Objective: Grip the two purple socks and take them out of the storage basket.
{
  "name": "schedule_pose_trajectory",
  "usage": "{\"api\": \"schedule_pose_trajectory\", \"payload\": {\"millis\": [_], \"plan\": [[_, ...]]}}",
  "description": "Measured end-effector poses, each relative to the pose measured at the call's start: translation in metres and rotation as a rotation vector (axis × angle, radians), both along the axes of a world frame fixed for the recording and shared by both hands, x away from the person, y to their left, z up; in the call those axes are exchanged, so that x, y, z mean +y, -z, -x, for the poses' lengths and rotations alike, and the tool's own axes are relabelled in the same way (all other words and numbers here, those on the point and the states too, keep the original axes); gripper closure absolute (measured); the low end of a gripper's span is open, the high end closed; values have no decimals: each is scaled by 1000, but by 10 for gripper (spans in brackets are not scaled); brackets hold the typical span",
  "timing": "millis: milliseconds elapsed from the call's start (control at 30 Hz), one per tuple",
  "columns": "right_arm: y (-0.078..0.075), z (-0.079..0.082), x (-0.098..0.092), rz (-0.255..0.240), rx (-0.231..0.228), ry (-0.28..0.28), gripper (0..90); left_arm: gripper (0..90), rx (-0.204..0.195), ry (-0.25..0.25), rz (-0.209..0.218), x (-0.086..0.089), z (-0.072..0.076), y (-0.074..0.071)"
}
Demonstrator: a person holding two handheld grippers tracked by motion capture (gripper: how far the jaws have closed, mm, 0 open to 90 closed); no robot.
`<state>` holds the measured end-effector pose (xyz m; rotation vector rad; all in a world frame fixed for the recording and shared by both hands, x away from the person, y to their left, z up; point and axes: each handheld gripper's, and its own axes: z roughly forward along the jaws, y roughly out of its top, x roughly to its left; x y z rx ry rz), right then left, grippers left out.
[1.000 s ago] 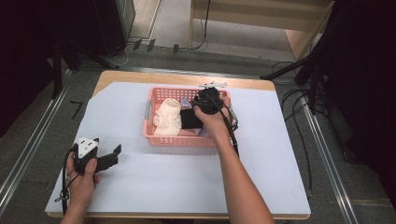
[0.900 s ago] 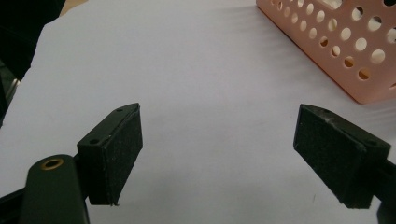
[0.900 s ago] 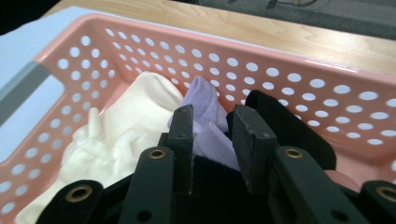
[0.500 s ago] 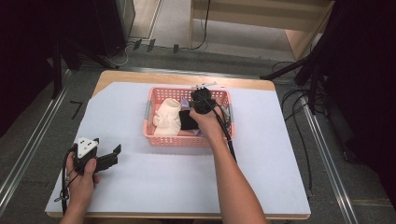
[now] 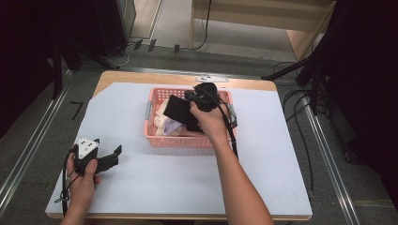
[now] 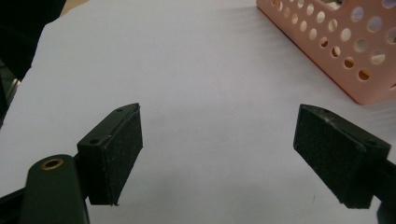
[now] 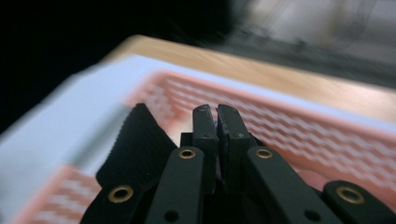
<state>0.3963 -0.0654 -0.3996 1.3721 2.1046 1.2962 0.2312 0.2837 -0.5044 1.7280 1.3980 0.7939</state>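
A pink perforated basket (image 5: 155,133) stands at the middle back of the white-covered table. Over it my right gripper (image 5: 191,101) is shut on a black cloth (image 5: 180,112), which hangs tilted above the basket's contents. In the right gripper view the jaws (image 7: 217,109) are pressed together, with the black cloth (image 7: 135,149) draped to their left and the basket's mesh (image 7: 299,135) blurred behind. A cream item (image 5: 162,121) lies in the basket, partly hidden by the cloth. My left gripper (image 5: 108,146) rests open at the front left, with nothing between its pads (image 6: 116,154).
A white sheet (image 5: 263,154) covers most of the wooden table (image 5: 141,77). The basket's corner (image 6: 345,60) lies to the right ahead of my left gripper. Cables (image 5: 300,117) trail on the floor at the right, and a wooden shelf (image 5: 263,18) stands behind.
My right gripper has shut on the black cloth and lifted it up from the basket, so it now covers part of the cream item. The left hand has stayed put.
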Motion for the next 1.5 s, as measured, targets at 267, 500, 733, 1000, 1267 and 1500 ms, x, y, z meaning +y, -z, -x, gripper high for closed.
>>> {"api": "schedule_pose_trajectory", "payload": {"millis": [267,500,733,1000,1267,1500], "plan": [[28,-7,-42,156,39,212,668,163,13,3,-15,-1,-2,0],[20,1,-18,68,-13,85,523,163,7,-1,-18,-2,-1,0],[45,-13,1,262,164,37,390,163,5,-1,-5,-1,0,0],[51,-21,1,375,233,71,776,163,7,-1,-5,-1,-1,0],[43,-14,-36,212,141,230,859,163,11,2,-14,-1,-1,0],[46,-14,9,317,143,-44,395,163,9,0,-16,-2,-1,0]]}}
